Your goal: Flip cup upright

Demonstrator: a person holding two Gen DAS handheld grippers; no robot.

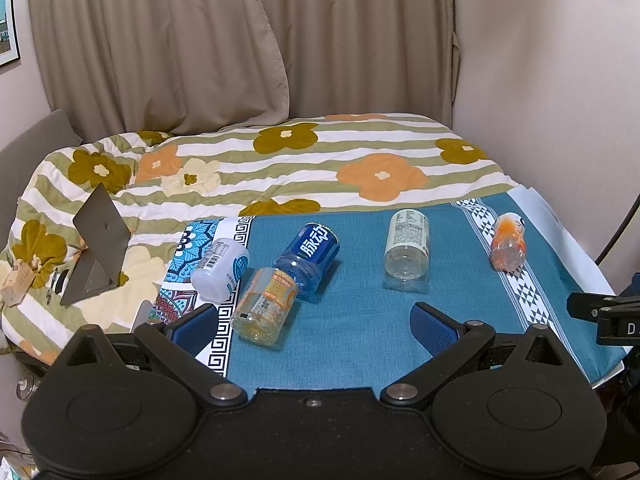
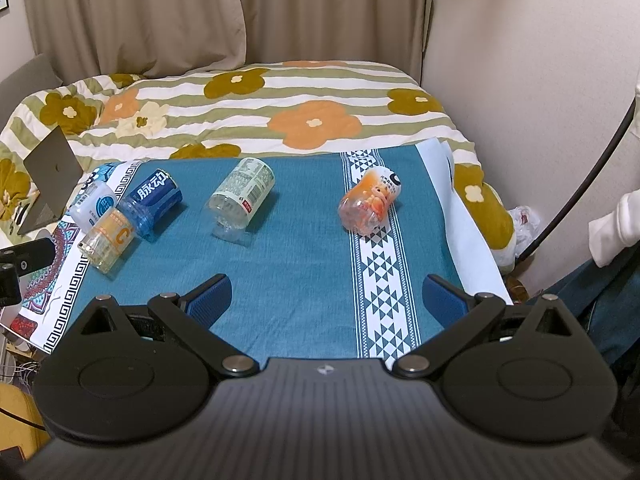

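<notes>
The blue tablecloth [image 2: 304, 248] covered the table by the floral bed [image 2: 256, 112]. Five cups were all lying on their sides: blue cup [image 1: 310, 258], clear cup [image 1: 406, 256], yellow cup [image 1: 266, 306], white cup [image 1: 220, 266], orange cup [image 2: 370, 202]. Left gripper [image 1: 314, 322] and right gripper [image 2: 326, 298] both hung wide open, holding nothing.

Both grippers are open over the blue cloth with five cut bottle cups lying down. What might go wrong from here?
The yellow-labelled clear cup, blue-labelled cup and white cup lie bunched together, so grabbing one may knock the others. The orange-labelled cup could roll on its side. The right gripper and left gripper hold nothing.
</notes>
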